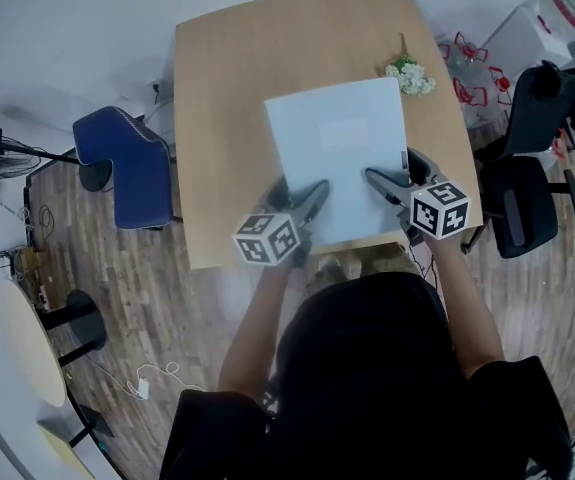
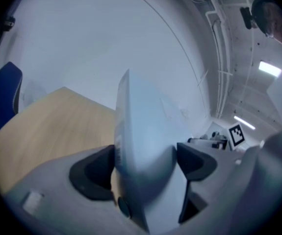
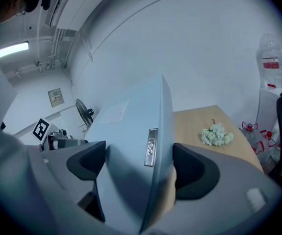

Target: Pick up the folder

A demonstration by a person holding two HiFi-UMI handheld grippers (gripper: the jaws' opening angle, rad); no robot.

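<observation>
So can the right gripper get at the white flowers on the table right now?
Probably not yet. The right gripper is shut on the folder, which the left gripper holds too. The table toward the flowers looks free, so only that hold stands in the way.

The left hand-held gripper (image 1: 302, 196) sits low in the centre of the head view, with its marker cube (image 1: 267, 238) toward the camera. Its jaws are clamped on the near left edge of the folder (image 1: 337, 148). The right hand-held gripper (image 1: 392, 173) is just right of centre and slightly higher. Its jaws grip the folder's right edge, which fills the gap between them in the right gripper view. Both grippers angle inward toward each other. The left forearm (image 1: 257, 318) and right forearm (image 1: 462, 308) reach up from the bottom of the frame, bare below dark short sleeves.
</observation>
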